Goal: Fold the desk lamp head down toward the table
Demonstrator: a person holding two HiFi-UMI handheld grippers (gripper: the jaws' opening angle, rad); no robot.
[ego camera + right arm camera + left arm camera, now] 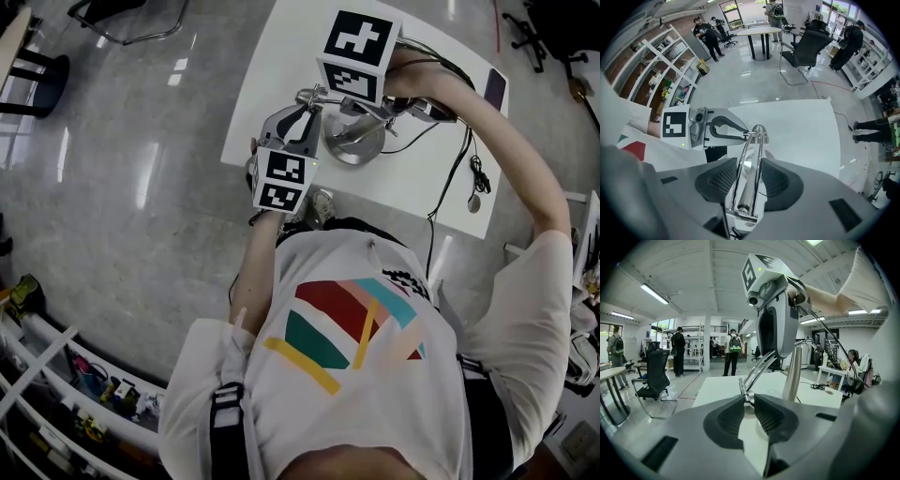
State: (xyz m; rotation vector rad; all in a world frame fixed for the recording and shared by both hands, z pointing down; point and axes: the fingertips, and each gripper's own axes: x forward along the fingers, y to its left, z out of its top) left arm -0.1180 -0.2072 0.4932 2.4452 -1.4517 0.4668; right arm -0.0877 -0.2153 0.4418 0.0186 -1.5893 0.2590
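The left gripper (748,398) points roughly level, its jaws a narrow way apart. The chrome elbow joint (743,391) of the desk lamp (354,145) sits between their tips, a sliver of gap showing on one side, so it has no firm hold. The right gripper (749,161) points straight down over the lamp, and its ribbed pads are closed on the lamp arm (746,190), a chrome tube flanked by two thin parallel rods that run out to that same joint. Below both grippers the lamp's round chrome base (356,148) stands on the white table (272,84), toward the edge nearest the person. Beyond the lamp on the right gripper's side, a black cable (457,164) trails across the tabletop and a dark flat rectangle (494,89) lies by the far edge. Well away from the lamp, a white shelf rack (56,361) on the floor holds small colourful items (103,394), too small to name.
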